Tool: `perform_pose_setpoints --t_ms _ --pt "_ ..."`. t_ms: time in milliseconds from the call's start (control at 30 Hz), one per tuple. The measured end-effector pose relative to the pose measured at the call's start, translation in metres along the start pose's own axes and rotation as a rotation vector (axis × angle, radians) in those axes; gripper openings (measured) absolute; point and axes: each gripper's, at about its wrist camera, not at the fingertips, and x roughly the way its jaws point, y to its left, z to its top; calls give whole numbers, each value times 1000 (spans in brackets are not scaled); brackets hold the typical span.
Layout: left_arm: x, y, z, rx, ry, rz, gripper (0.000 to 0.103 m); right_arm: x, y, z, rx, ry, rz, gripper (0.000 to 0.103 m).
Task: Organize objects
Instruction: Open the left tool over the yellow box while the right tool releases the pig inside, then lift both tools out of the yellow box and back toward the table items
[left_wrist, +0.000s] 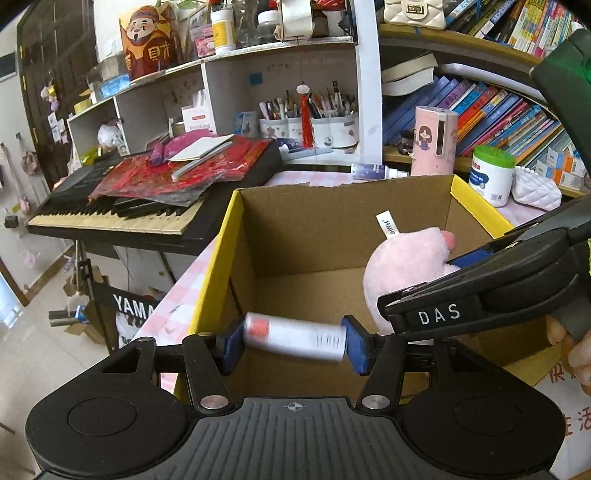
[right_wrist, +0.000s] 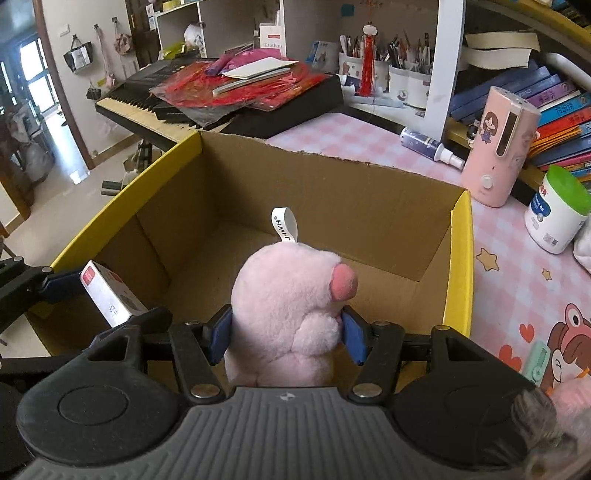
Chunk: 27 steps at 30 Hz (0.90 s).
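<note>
Left gripper (left_wrist: 295, 341) pinching small white box (left_wrist: 295, 336), right gripper (right_wrist: 286, 334) pinching pink plush pig (right_wrist: 291, 291); both over open cardboard box (right_wrist: 460, 258). Lower well inside walls before releasing, one at a time, keeping grippers apart.
</note>
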Motion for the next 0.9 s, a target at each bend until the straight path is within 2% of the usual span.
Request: perform_pose_setpoints --t_ms 200,233,267,300,333,467,633,767,900 --pt "-8 4 1 -29 -20 -7 65 -8 -1 -3 13 -49 6 61" --pt "-11 7 1 -45 -27 -16 73 -11 -2 -4 24 -64 8 61" --pt "-14 9 1 -61 -33 -26 86 -16 -2 -4 40 -81 7 64" --pt "-19 10 2 -75 -48 -48 87 -20 -3 -4 60 -98 -1 79" --pt "-25 11 2 -85 -68 -52 88 -27 -5 -4 87 -124 -3 87" --pt "-47 11 1 -78 -127 -44 89 -58 -5 -5 135 -227 -2 87" --pt "-73 17 -2 -97 -179 -28 91 -98 9 -20 81 -373 -105 88" --pt "-83 26 -13 -127 -161 24 91 -124 22 -46 28 -462 -184 88" --pt "-91 37 -25 -160 -140 60 91 -131 31 -67 65 -462 -205 88"
